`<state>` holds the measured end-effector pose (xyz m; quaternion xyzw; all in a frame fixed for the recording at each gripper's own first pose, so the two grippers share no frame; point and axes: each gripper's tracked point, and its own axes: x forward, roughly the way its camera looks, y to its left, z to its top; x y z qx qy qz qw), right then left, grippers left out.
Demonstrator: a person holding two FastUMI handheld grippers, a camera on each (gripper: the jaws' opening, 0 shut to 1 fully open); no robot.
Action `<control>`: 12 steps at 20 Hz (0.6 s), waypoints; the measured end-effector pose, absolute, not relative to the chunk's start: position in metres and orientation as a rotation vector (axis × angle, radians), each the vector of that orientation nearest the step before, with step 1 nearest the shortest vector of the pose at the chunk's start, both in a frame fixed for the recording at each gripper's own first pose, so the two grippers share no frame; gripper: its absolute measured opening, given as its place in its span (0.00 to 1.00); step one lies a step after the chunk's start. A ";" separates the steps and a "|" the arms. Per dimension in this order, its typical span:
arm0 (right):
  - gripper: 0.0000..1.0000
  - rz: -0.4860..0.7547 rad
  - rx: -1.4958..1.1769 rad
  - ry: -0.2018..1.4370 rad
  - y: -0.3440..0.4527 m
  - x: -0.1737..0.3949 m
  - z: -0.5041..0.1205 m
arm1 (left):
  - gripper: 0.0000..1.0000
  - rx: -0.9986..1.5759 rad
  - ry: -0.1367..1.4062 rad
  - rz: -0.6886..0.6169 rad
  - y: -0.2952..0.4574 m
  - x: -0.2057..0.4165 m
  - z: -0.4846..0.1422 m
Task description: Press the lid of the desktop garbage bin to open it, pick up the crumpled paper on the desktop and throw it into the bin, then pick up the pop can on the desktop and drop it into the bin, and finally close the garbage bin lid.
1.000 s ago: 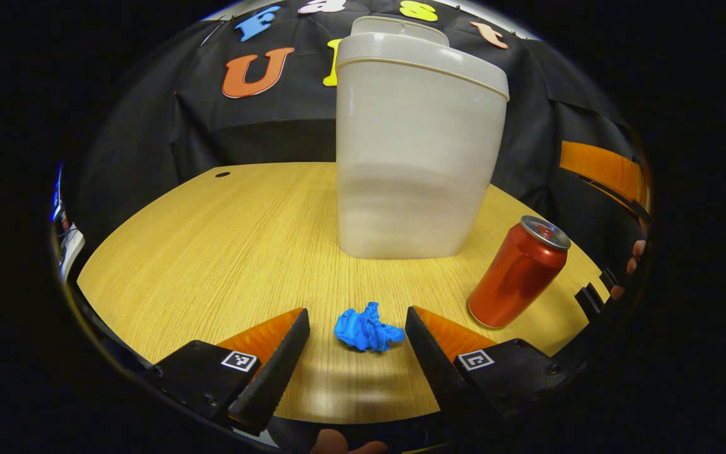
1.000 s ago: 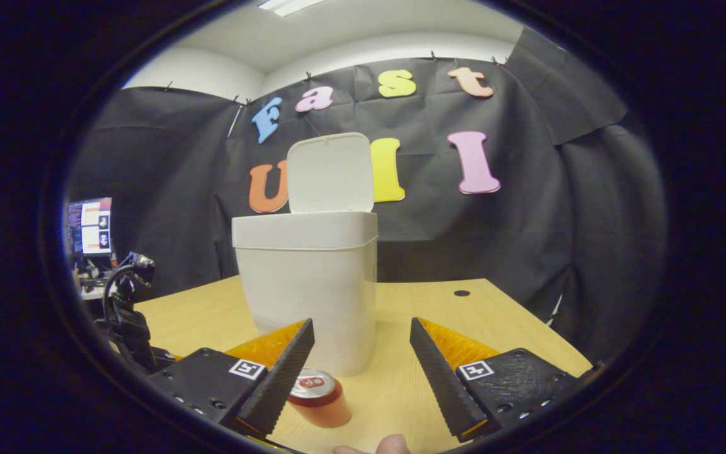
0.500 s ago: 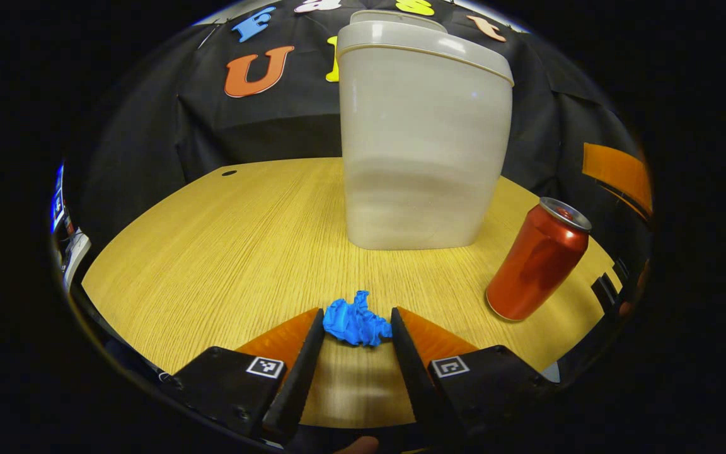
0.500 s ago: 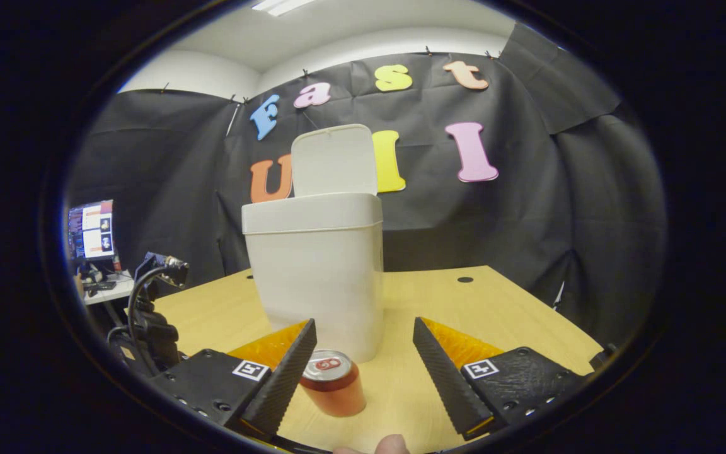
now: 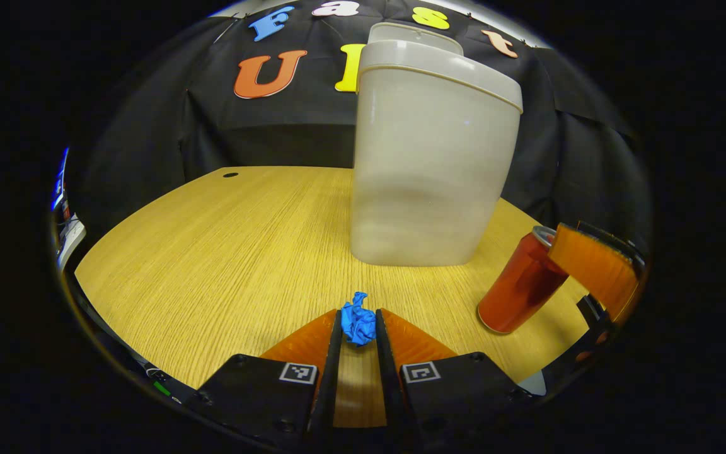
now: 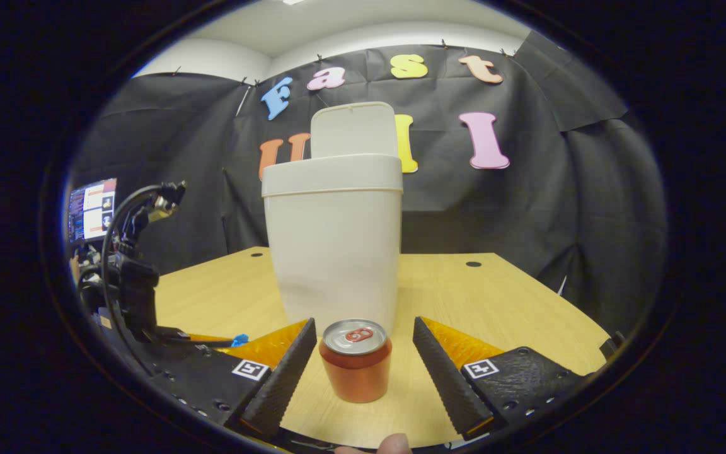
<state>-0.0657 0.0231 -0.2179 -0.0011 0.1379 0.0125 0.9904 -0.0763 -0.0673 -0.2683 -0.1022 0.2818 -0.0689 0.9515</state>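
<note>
Left gripper view shows the left gripper (image 5: 358,328) with its two fingers squeezed onto the crumpled paper (image 5: 358,325), a little blue ball low on the table (image 5: 224,239). The bin (image 5: 432,157) stands up tall at about 1 o'clock from the paper, with its lid (image 6: 352,128) tipped up and open. So the paper must go up and a bit over to the right to drop in. In the right gripper view, the right gripper (image 6: 363,353) has its fingers spread wide. The pop can (image 6: 355,359) stands upright between them at 12 o'clock, touching neither, with the bin right behind it.
</note>
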 end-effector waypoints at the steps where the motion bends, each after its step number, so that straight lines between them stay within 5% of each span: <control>1: 0.96 0.017 -0.007 0.282 0.023 -0.065 -0.221 | 0.35 -0.208 0.545 -0.124 -0.061 -0.073 -0.260; 12: 0.94 -0.024 -0.016 0.402 0.024 -0.058 -0.283 | 0.35 -0.185 0.358 -0.081 -0.040 -0.051 -0.195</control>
